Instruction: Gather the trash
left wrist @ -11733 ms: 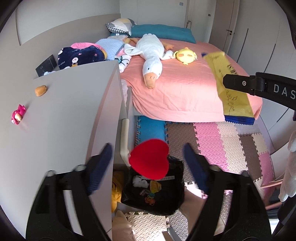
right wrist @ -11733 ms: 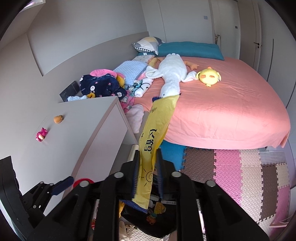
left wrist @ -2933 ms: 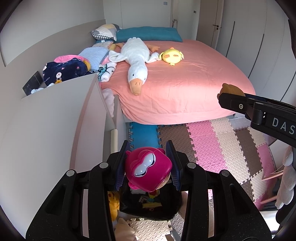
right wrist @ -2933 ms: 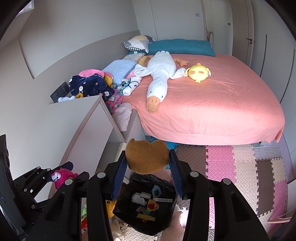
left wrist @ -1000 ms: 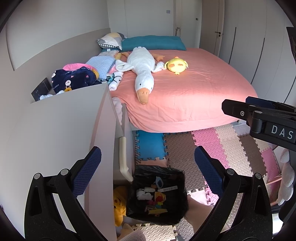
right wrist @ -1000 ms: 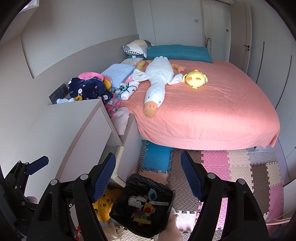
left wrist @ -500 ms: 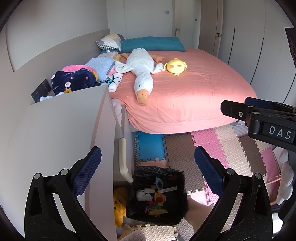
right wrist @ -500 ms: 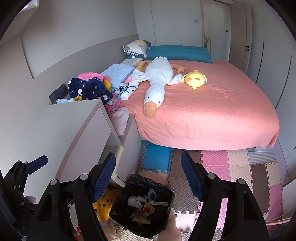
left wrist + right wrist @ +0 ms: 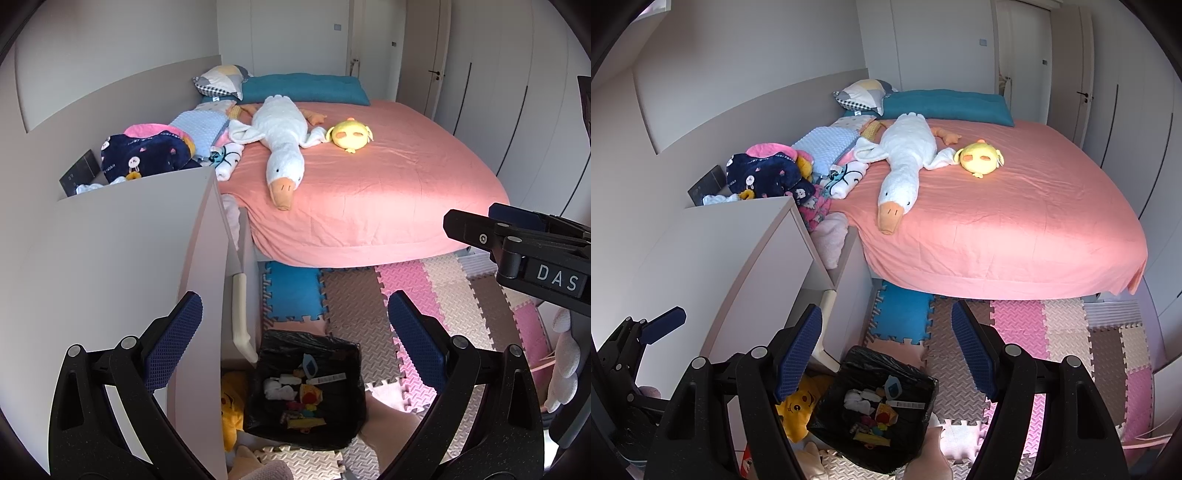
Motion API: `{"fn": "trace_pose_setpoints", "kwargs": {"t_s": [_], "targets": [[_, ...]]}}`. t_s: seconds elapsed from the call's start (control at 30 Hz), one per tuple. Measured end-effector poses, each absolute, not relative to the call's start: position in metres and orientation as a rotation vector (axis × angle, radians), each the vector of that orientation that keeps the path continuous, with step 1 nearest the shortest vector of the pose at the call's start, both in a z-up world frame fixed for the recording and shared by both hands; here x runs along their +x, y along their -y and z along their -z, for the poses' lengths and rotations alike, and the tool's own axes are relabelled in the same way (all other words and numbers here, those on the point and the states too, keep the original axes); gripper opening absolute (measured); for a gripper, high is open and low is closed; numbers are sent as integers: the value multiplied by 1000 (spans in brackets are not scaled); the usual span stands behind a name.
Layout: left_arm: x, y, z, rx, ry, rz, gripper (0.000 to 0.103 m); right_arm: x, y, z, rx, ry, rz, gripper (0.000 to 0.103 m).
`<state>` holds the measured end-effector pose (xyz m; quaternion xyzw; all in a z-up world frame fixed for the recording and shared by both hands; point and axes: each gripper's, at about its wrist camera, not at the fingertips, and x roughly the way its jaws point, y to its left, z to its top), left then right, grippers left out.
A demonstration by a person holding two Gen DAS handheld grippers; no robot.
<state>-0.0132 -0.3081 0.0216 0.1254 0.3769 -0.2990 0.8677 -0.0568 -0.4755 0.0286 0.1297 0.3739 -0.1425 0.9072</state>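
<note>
Both tools are spread wide and carry nothing: the left gripper (image 9: pixel 295 328) and the right gripper (image 9: pixel 886 339) hang above the black trash bag (image 9: pixel 306 380), which stands open on the foam floor mat (image 9: pixel 436 291) at the front corner of the white cabinet (image 9: pixel 110 251). Several small pieces already lie inside it (I cannot name them). The cabinet top looks bare, so the collecting seems almost finished.

left hand-held gripper (image 9: pixel 295 343): jaws apart, empty | right hand-held gripper (image 9: pixel 886 354): same
</note>
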Motion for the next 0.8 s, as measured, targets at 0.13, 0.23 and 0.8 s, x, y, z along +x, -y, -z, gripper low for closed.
{"fn": "trace_pose_setpoints", "kwargs": {"t_s": [0.13,0.23,0.8], "targets": [[-12,308,-20,264,-797,617,97,-57,475,-29,268,-772,294,73],[-9,306,-19,256,-803,613,97,-57,475,-29,267,-773,294,73],[-8,306,-14,258,-794,606,97,-58,474,-24,267,-780,296,73]]}}
